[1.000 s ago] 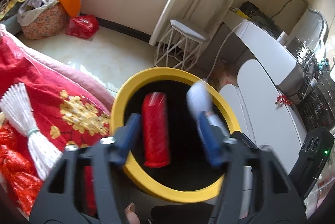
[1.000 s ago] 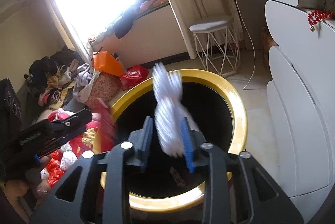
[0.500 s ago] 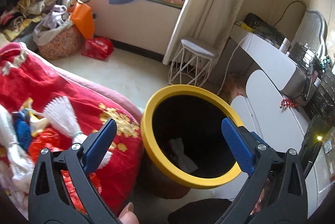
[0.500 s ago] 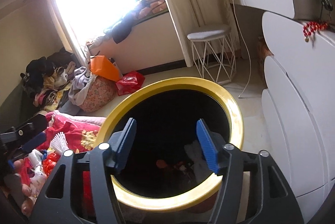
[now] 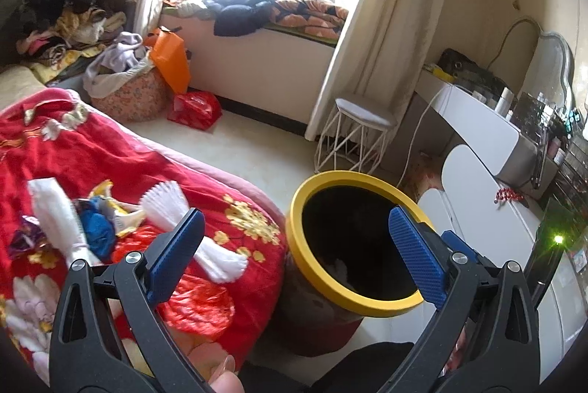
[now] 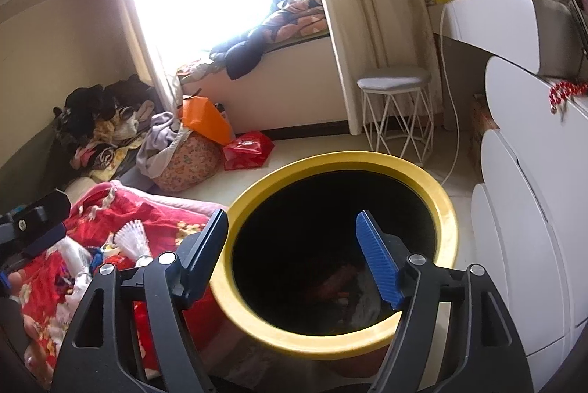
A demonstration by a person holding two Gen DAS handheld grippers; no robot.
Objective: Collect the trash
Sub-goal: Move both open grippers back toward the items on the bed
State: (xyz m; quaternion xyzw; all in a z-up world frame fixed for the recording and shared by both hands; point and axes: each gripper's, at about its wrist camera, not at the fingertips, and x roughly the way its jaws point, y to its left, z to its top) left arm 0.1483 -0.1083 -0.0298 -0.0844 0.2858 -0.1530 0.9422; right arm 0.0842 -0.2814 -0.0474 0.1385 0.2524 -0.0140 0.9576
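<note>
My left hand-held gripper (image 5: 294, 259) is spread wide with nothing between its blue pads; its jaws have just been opening, and it points across the gap between the bed and the bin. My right hand-held gripper (image 6: 292, 259) is also released and empty, its jaws having just opened further, and it hangs over the mouth of the yellow-rimmed bin (image 6: 446, 209).

The remaining trash sits on the red blanket (image 5: 121, 150) — a white fan-folded wrapper (image 5: 165, 205), a white tube-like packet (image 5: 55, 213) and a crumpled blue and yellow scrap (image 5: 97, 227), all clustered near each other. I judge the main risk to be at the next pick: the blanket is soft and rumpled, so a pad could catch the cloth along with a wrapper and drag it. The light wrappers could also slip out on the way over and land on the floor (image 5: 257, 139) beside the bin. The bin stands tight against the bed edge, so a careless swing could knock its rim.

Against a second ago, the red packet between my left pads and the white wrapper between my right pads are gone — a pale piece and something reddish now lie in the dark bottom of the bin. The left view has swung off the bin toward the bed.
</note>
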